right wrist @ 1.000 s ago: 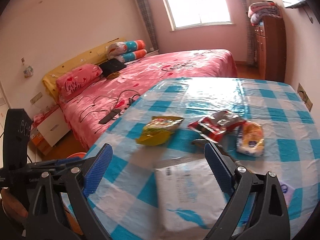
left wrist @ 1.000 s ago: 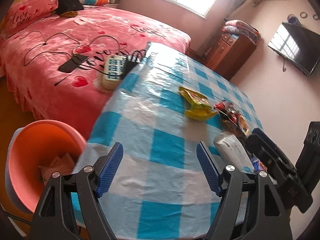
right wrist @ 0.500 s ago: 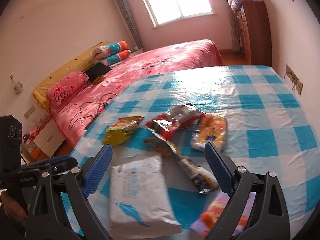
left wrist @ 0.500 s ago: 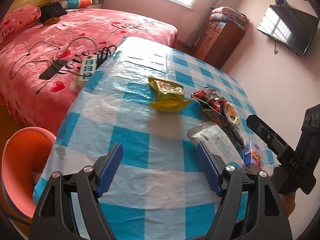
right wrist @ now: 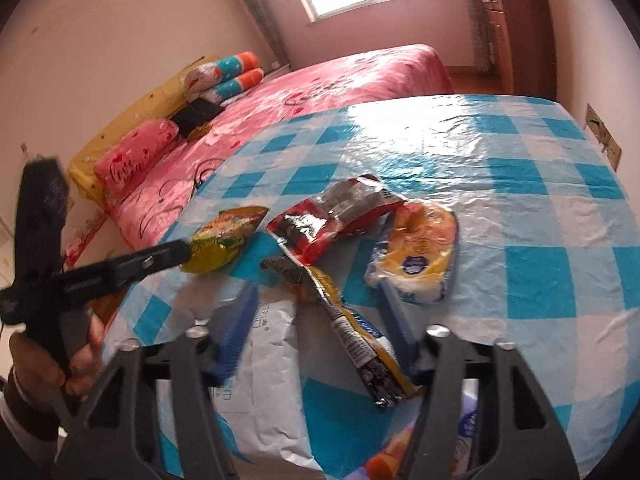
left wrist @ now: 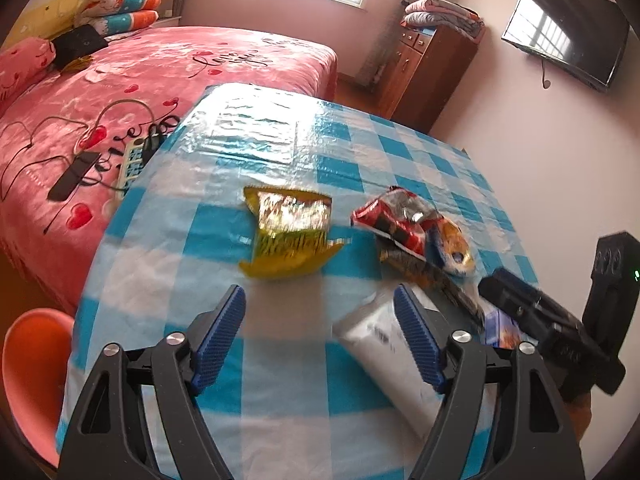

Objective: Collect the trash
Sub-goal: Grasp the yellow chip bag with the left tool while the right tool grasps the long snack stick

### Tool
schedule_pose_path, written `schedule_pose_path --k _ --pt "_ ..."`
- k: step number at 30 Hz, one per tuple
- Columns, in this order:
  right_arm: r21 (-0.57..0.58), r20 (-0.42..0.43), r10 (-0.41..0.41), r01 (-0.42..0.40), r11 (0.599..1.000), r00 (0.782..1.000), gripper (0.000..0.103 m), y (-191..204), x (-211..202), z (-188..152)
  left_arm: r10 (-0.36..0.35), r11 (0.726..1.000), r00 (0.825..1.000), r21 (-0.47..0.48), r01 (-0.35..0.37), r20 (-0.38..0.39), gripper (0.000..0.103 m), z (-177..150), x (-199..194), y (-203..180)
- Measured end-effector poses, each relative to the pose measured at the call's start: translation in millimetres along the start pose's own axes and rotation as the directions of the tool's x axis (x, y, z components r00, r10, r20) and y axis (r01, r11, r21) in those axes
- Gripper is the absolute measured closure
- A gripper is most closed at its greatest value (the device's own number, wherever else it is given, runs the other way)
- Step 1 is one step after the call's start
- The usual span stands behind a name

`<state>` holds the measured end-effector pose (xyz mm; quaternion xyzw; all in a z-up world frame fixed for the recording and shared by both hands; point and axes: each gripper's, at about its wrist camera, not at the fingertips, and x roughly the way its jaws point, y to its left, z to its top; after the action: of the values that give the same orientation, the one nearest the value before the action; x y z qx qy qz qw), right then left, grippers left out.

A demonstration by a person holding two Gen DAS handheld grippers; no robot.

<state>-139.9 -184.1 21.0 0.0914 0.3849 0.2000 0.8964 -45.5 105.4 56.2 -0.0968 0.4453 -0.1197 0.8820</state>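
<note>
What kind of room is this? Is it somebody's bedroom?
Yes, most likely a bedroom at home. There is a big bed with a pink heart bedspread and pillows, a wooden dresser with folded blankets on top, and a TV on the wall. Snack wrappers lie on a blue checked table.

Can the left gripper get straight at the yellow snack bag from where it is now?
Probably yes. The left gripper is open and the yellow snack bag lies just ahead on bare tablecloth, apart from the red wrapper; nothing sits between.
</note>
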Motion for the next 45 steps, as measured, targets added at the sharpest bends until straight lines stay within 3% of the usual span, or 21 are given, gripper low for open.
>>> schedule_pose_path --k 10,18,28,37,45 --pt "-0.046 -0.081 0.029 -0.033 0.998 0.996 0.057 4.2 38.1 10.3 0.075 0.997 0.996 0.002 -0.075 -0.047 0.024 31.4 49.8 0.7" --pt "-0.084 -0.132 0.013 -0.024 0.996 0.991 0.065 -10.3 70.1 20.5 0.090 0.996 0.992 0.023 -0.088 -0.089 0.024 41.1 79.2 -2.7" --pt "-0.106 -0.160 -0.023 0.006 0.994 0.987 0.067 -3.4 73.8 38.1 0.107 0.994 0.990 0.035 -0.104 -0.094 0.024 47.8 92.6 1.7" --pt "-0.141 -0.156 -0.043 0.021 0.990 0.987 0.068 -1.6 79.0 50.1 0.117 0.992 0.991 0.048 -0.114 -0.069 0.038 48.2 94.5 2.2" --pt "-0.164 -0.154 -0.048 0.023 0.986 0.987 0.077 -0.9 71.2 38.8 0.106 0.994 0.993 0.043 -0.104 -0.055 0.048 42.6 90.0 1.2"
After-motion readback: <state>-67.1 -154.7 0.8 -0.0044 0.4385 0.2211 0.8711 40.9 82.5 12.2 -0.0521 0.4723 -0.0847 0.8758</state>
